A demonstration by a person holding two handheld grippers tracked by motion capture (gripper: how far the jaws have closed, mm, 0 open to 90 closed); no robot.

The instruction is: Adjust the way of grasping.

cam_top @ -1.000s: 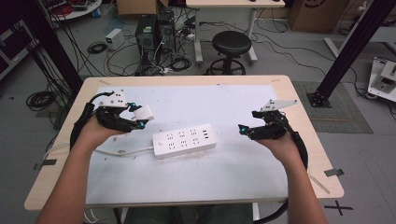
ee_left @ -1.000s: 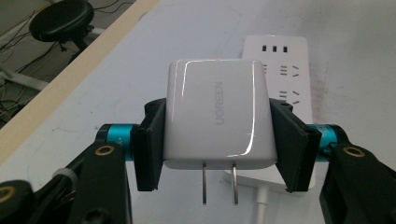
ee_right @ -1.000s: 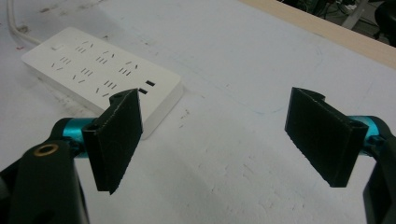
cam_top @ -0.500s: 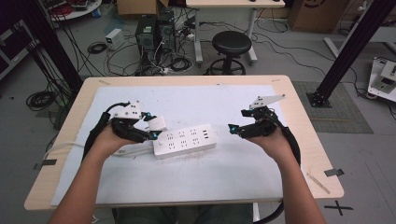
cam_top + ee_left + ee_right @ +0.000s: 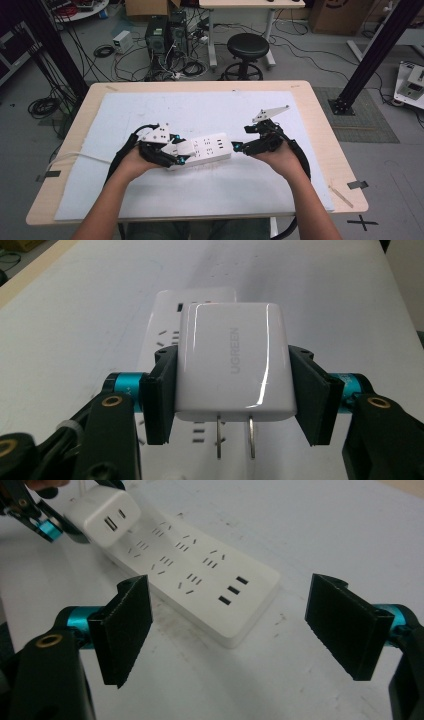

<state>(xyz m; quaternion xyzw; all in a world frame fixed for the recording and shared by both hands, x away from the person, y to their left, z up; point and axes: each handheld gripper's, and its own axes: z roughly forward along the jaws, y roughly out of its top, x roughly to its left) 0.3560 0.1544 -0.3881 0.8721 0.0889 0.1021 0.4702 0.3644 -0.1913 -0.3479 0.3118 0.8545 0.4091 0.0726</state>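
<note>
A white power strip (image 5: pixel 207 148) lies flat near the middle of the white mat; in the right gripper view the power strip (image 5: pixel 210 580) shows several sockets and three USB slots. My left gripper (image 5: pixel 176 152) is shut on a white UGREEN charger (image 5: pixel 232 365), held just over the strip's left end (image 5: pixel 162 315). Its two prongs (image 5: pixel 235 437) point back toward the camera. My right gripper (image 5: pixel 239 147) stands open at the strip's right end, jaws wide apart with nothing between them. In that view the charger (image 5: pixel 107 515) hangs over the strip's far end.
The white mat (image 5: pixel 200 110) covers most of the wooden table (image 5: pixel 320 130). The strip's white cable (image 5: pixel 75 157) runs off to the left. Beyond the table stand a black stool (image 5: pixel 247 50), computer towers (image 5: pixel 165 37), floor cables and black frame posts (image 5: pixel 375 50).
My left gripper has carried the charger rightward to hover over the strip's left end. My right gripper has moved left and nearer, up to the strip's right end, still open.
</note>
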